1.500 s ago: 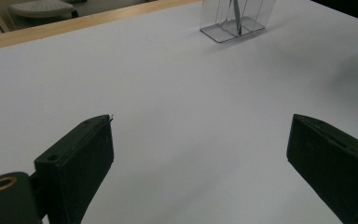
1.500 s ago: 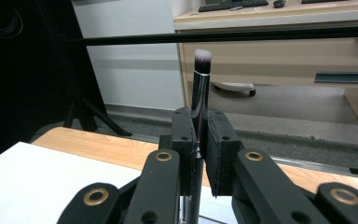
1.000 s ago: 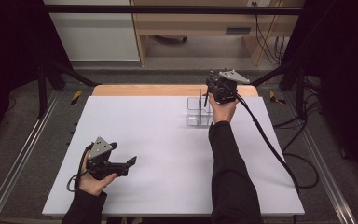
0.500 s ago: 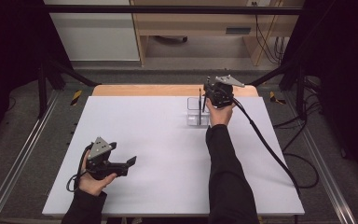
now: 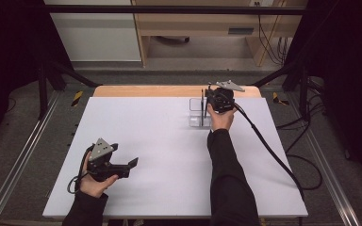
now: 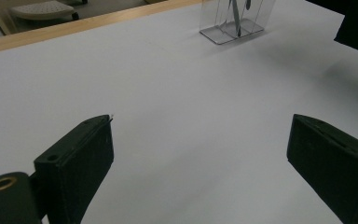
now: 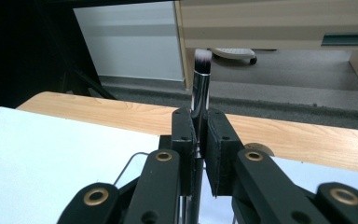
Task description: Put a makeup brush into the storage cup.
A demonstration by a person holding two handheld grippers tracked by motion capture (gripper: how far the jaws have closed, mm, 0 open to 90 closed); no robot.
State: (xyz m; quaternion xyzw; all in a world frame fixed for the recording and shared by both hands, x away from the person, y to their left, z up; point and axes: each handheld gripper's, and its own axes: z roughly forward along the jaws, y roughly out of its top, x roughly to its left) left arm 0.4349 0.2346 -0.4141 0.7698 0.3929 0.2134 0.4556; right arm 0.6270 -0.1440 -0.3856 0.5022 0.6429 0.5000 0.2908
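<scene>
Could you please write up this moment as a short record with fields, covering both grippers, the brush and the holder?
Surface: white table top with a wooden strip along its far edge
Holder: clear compartmented holder near the far edge
Right gripper: shut on the makeup brush, bristles up, above the holder
Brush: upright, silver ferrule, dark bristles with pale tips
Left gripper: open, nothing between the jaws, at the near left of the table

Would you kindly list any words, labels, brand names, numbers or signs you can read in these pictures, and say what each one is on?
There is no readable text in any view.
The makeup brush clamped in the right tool: no print visible on its handle.
The clear organizer: no label.
The white table sheet: blank.
The left tool: no marking visible.
The yellow-black tape on the floor: stripes, no words.
</scene>
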